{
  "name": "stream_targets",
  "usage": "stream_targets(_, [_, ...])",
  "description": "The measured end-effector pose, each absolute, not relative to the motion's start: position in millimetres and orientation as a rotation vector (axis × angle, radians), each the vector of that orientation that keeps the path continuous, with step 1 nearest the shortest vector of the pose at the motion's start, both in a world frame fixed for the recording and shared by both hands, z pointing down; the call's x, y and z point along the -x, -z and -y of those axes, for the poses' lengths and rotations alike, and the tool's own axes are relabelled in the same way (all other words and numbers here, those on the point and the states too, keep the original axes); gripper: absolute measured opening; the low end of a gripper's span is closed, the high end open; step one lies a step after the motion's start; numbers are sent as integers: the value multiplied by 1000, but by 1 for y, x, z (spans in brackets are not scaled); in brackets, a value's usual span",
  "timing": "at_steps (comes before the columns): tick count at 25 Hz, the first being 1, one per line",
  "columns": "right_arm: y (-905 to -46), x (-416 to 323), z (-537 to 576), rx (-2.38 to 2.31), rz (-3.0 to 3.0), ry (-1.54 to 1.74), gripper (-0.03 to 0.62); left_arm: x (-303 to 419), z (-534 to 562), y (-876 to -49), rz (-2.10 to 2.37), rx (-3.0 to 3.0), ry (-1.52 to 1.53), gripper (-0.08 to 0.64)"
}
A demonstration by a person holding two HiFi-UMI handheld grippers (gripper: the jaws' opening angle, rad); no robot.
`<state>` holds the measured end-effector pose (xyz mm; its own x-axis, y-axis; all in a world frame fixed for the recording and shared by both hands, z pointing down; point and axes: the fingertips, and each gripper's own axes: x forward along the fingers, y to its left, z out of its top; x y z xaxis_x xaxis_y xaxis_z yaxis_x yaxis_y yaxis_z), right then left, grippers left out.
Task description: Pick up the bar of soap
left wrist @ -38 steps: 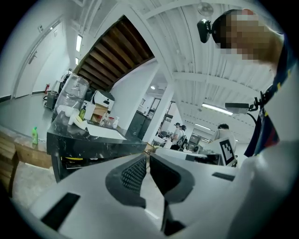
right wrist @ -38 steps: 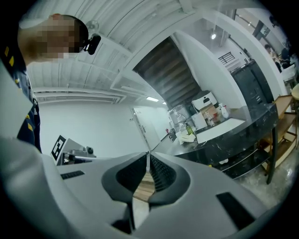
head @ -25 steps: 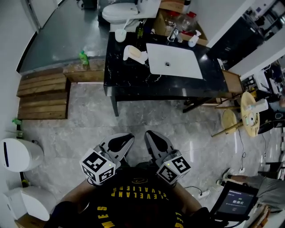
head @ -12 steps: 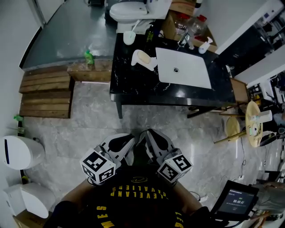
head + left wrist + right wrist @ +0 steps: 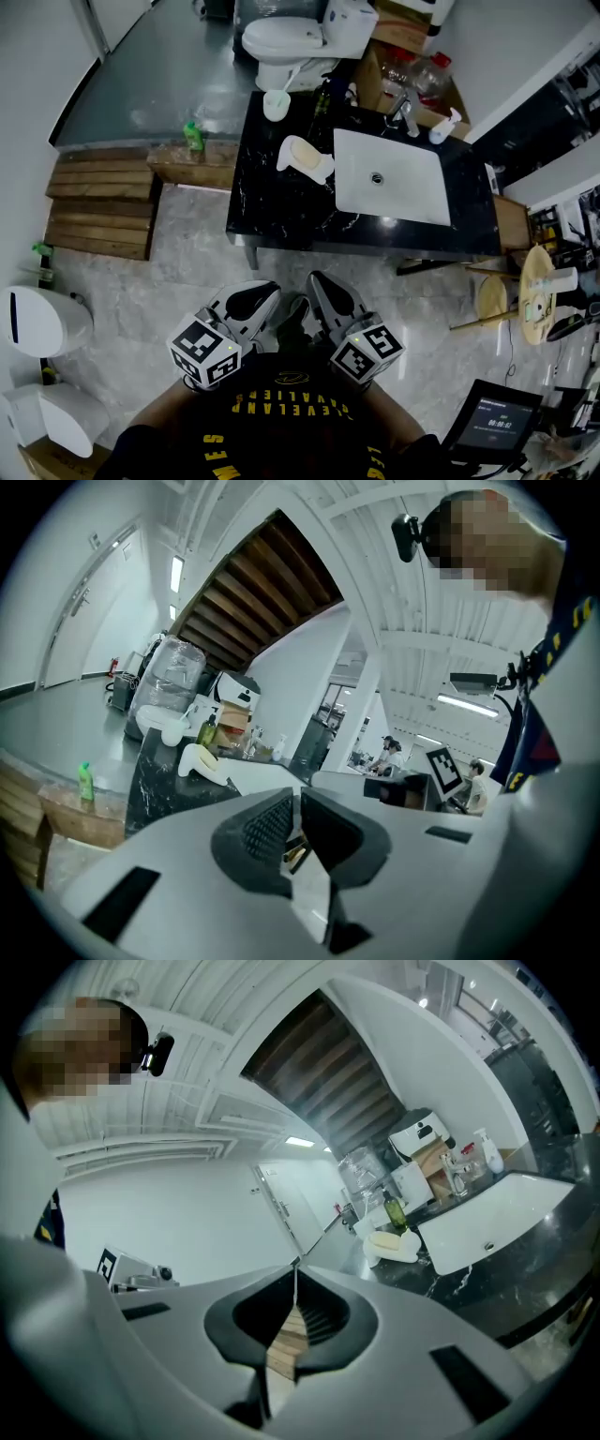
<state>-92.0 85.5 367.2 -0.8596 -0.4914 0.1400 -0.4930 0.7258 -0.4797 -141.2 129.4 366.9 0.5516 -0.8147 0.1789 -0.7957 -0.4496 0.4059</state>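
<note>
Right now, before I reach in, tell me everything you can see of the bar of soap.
The bar of soap is a pale cream oblong block lying flat in a white dish on the black marbled counter, just left of the white basin. It looks whole; surface detail is too small to tell. Only the dish touches it.

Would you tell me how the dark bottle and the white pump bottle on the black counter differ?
Colour: the dark bottle is olive green with a dark top; the white pump bottle is white all over. Place: in the head view the dark bottle stands left of the faucet, near the white cup; the white pump bottle stands right of it, by the sink's back corner. Both stand upright on the black counter.
</note>
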Motion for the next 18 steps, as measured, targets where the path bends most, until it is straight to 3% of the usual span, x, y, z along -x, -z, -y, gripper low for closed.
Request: stream_targets(18, [-370,64,75,-727,2937,-910,18,130,31,-354,1509,-2395,-181,23])
